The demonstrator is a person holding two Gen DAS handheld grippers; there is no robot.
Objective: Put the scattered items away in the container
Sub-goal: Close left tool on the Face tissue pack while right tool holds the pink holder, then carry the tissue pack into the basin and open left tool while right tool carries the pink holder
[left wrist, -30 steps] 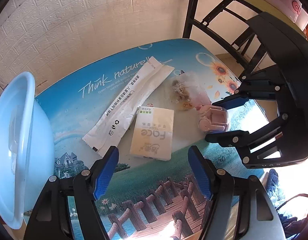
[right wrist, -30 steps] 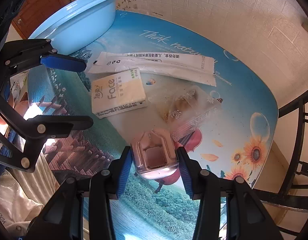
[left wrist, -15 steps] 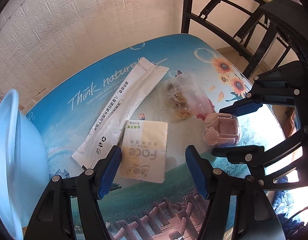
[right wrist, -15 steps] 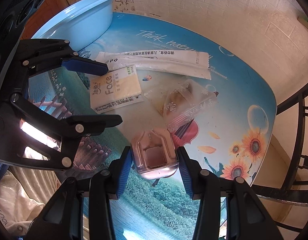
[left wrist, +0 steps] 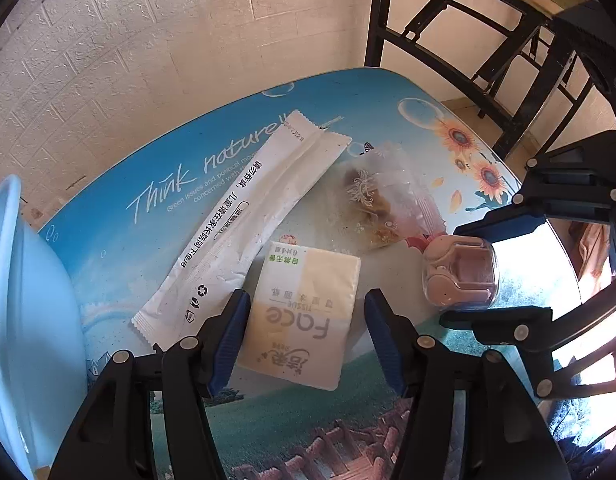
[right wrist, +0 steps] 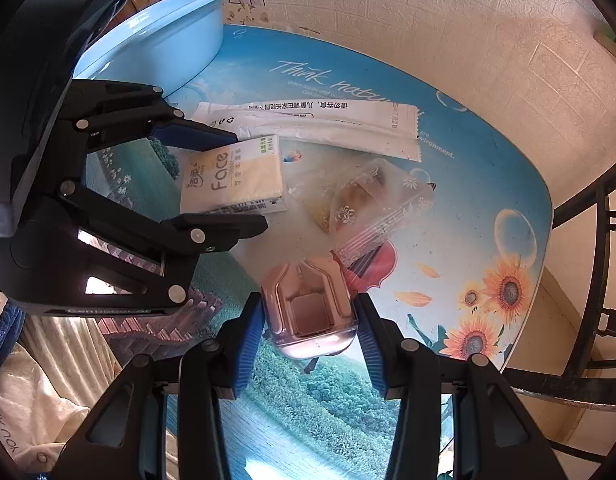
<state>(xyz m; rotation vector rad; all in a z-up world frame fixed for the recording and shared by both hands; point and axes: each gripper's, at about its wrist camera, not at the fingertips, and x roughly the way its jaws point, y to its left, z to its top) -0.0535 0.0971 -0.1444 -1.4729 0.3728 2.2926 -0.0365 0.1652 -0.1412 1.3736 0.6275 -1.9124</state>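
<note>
A cream tissue pack (left wrist: 304, 308) marked "Face" lies flat on the printed table (left wrist: 148, 240). My left gripper (left wrist: 306, 340) is lowered over it, one blue pad on each long side. Its jaws are closing and the right pad still stands off the pack's edge. My right gripper (right wrist: 308, 332) is shut on a pink, clear-lidded case (right wrist: 308, 312), held just above the table. A long white sachet (left wrist: 248, 224) and a clear snack bag (left wrist: 376, 200) lie beyond the pack. The pale blue basin (left wrist: 24, 300) stands at the table's left end.
A brick-pattern wall runs close behind the table. A black metal frame (left wrist: 468, 40) stands past the table's far right corner. In the right wrist view the left gripper (right wrist: 244, 182) sits between the case and the basin (right wrist: 156, 48). Cloth and bags lie below the near edge.
My left gripper has come down and forward over the tissue pack, and its jaws have narrowed around it. The right gripper has kept still with the pink case in it.
</note>
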